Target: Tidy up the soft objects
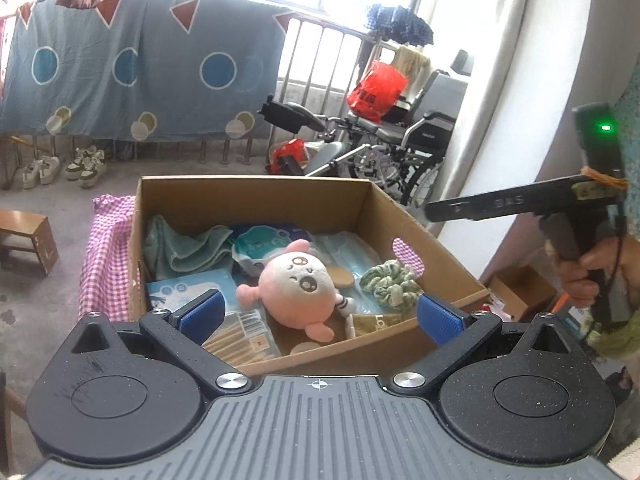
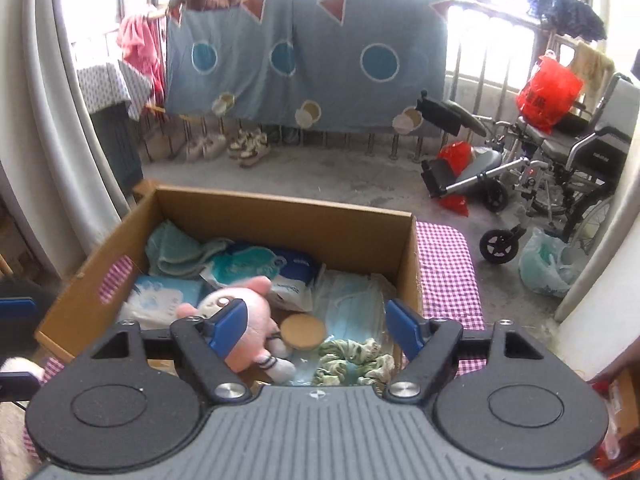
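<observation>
An open cardboard box (image 1: 256, 196) (image 2: 280, 220) stands on a pink checked cloth (image 1: 106, 248) (image 2: 444, 276). Inside lie a pink plush toy (image 1: 296, 284) (image 2: 252, 312), a green scrunchie (image 1: 390, 282) (image 2: 352, 356), a teal towel (image 1: 180, 250) (image 2: 172, 252), tissue packs (image 2: 280, 268) and blue face masks (image 2: 352, 304). My left gripper (image 1: 320, 314) hovers open over the box's near edge with nothing between its blue pads. My right gripper (image 2: 316, 326) is open above the box, holding nothing, with the plush and scrunchie below it. In the left wrist view the right gripper's body (image 1: 520, 200) shows at the right, held by a hand (image 1: 584, 272).
A wheelchair (image 2: 560, 160) (image 1: 400, 148) with a red bag (image 2: 548, 92) stands on the right. A blue sheet (image 2: 304, 64) hangs on the railing, shoes (image 2: 244, 144) below it. A small wooden stool (image 1: 28, 240) is at the left, a plastic bag (image 2: 548, 268) by the white pillar.
</observation>
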Tool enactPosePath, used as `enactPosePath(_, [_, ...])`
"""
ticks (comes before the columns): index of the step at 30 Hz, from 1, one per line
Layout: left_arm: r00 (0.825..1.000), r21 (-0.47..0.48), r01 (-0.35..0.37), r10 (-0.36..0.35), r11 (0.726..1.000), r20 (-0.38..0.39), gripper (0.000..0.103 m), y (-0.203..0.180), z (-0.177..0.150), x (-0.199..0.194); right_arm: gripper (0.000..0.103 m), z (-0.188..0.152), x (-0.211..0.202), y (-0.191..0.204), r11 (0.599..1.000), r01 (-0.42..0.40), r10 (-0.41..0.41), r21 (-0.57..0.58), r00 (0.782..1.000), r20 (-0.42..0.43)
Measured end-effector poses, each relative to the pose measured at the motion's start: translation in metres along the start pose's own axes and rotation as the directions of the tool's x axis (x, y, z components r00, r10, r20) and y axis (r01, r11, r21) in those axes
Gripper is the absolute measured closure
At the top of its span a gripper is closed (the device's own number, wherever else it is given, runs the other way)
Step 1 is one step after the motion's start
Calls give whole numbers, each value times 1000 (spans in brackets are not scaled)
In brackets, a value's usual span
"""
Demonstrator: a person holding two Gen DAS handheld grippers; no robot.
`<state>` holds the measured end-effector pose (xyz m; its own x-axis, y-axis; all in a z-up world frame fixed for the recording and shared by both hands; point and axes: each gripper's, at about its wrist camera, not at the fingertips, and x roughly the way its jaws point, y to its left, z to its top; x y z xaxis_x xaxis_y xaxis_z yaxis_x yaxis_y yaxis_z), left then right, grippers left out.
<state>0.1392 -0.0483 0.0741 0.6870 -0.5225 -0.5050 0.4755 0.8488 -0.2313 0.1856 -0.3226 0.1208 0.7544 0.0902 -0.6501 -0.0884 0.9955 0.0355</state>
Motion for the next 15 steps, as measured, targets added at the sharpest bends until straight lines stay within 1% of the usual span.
enactPosePath(1, [1000, 5, -26, 26, 1000, -1, 0, -2, 0, -2, 21, -4, -12, 1, 1000, -9, 8, 21, 1000, 23])
enactPosePath(3, [997, 17, -77, 78, 997, -11, 0, -4, 0, -6, 5, -14, -35, 4, 997, -35, 30, 65, 997, 69])
enactPosePath(5, [993, 20, -115, 116, 993, -23, 0, -7, 0, -9, 1, -26, -54, 7, 993, -59, 48, 104, 993, 108])
enactPosePath(7, [987, 20, -158, 159, 987, -33, 0, -10, 0, -12, 0, -39, -69, 12, 988, -73, 54, 140, 990, 131])
enactPosePath(10, [971, 35, -232, 234, 972, -44, 0, -16, -4, -15, 0, -62, -84, 21, 980, -62, 34, 188, 989, 146])
enactPosePath(13, [949, 54, -305, 308, 951, -61, 0, -21, -8, -15, 0, -83, -88, 32, 976, -36, 4, 213, 989, 147])
enactPosePath(15, [937, 75, -341, 346, 937, -53, 0, -25, -10, -15, 0, -94, -88, 39, 975, -15, -17, 220, 990, 142])
